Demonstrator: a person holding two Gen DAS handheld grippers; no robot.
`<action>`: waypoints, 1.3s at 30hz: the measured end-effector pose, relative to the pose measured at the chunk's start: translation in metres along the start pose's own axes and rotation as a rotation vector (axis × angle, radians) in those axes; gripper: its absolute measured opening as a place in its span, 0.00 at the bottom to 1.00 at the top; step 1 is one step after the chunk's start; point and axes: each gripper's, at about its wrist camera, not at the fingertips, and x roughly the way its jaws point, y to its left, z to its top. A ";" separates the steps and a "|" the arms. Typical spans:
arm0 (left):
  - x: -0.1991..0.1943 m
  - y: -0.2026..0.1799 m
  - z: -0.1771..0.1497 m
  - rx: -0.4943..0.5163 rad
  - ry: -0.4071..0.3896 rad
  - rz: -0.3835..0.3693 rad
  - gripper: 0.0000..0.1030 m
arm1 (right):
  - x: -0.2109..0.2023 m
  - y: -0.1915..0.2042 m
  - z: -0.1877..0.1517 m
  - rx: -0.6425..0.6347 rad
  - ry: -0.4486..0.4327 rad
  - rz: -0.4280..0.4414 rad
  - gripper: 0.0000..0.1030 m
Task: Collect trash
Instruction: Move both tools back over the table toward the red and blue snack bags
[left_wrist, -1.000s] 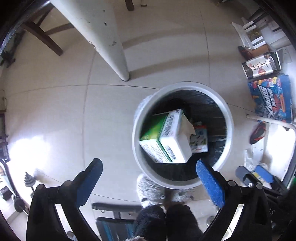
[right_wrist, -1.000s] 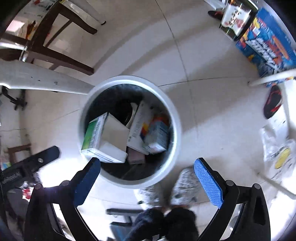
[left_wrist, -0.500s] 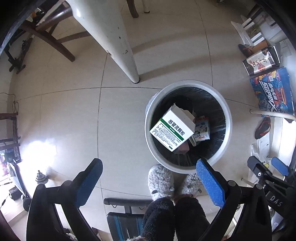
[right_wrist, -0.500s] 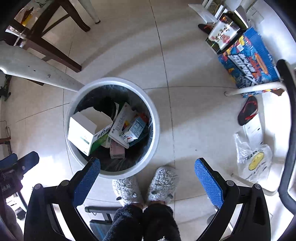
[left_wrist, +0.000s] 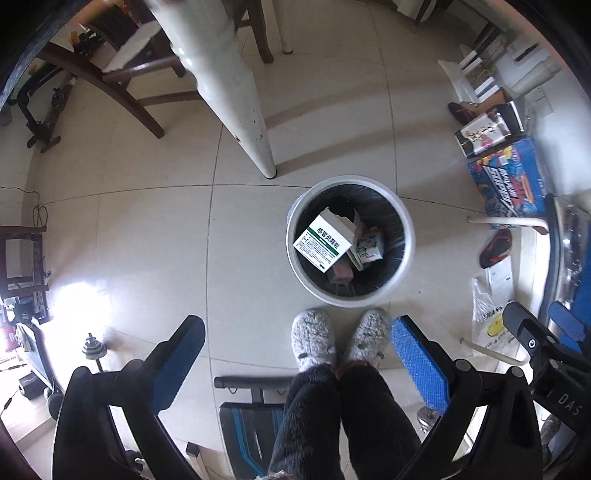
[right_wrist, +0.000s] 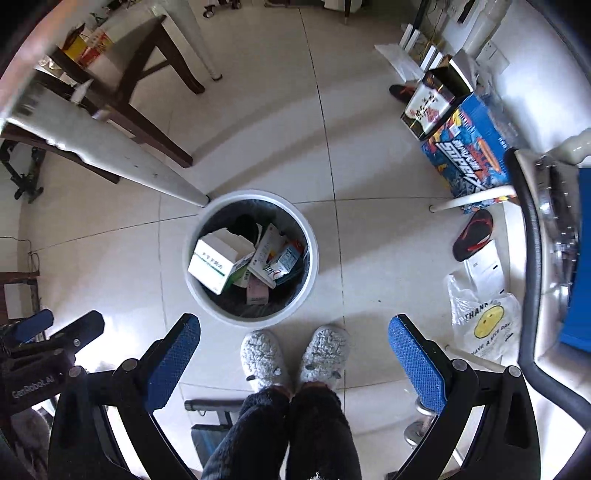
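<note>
A white round trash bin (left_wrist: 404, 254) with a black liner stands on the tiled floor; it also shows in the right wrist view (right_wrist: 312, 258). Inside lie a white and green box (left_wrist: 323, 243) (right_wrist: 212, 264), a small carton (left_wrist: 369, 248) (right_wrist: 284, 260) and other packaging. My left gripper (left_wrist: 297, 363) is open and empty, high above the floor, near side of the bin. My right gripper (right_wrist: 293, 363) is open and empty, also high above the bin.
The person's grey slippers (left_wrist: 314, 338) (right_wrist: 325, 352) stand just in front of the bin. A white table leg (left_wrist: 236, 103) stands behind it. A blue printed box (right_wrist: 467, 147), a red and black sandal (right_wrist: 472, 234) and a yellow smiley plastic bag (right_wrist: 485, 325) lie to the right.
Both grippers have risen well away from the bin, which looks much smaller now. The white and green box has dropped and settled inside the bin.
</note>
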 end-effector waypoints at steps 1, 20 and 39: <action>-0.010 -0.001 -0.003 0.002 -0.003 -0.005 1.00 | -0.013 0.001 -0.002 -0.001 -0.003 0.001 1.00; -0.210 -0.009 -0.034 0.046 -0.128 -0.070 1.00 | -0.268 0.001 -0.032 0.017 -0.081 0.058 1.00; -0.348 -0.094 0.209 0.077 -0.408 -0.091 1.00 | -0.401 -0.089 0.162 0.267 -0.336 0.150 1.00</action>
